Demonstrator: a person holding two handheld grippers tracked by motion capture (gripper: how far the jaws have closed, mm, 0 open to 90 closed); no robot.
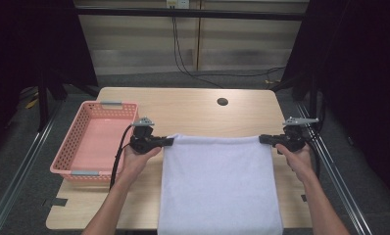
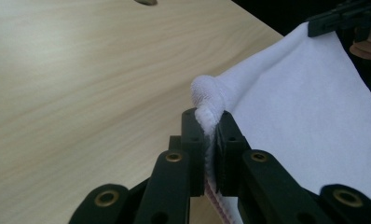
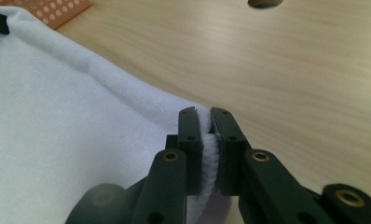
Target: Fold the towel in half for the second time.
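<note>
overhead, pale wooden table, dark room, both grippers clamped on white towel corners, pink basket left

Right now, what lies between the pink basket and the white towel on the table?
In the high view, the left hand-held gripper and the hand holding it sit between the pink basket and the white towel, above bare table, jaws clamped on the towel's corner.

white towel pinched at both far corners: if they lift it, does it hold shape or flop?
Likely floppy: the white towel bunches into a soft wad where the left gripper pinches it. Its far edge runs straight between the two grips, while the near end drapes over the table edge, so it should sag once slack. Probably not slippery: terry pile squashes between the right gripper jaws.
</note>
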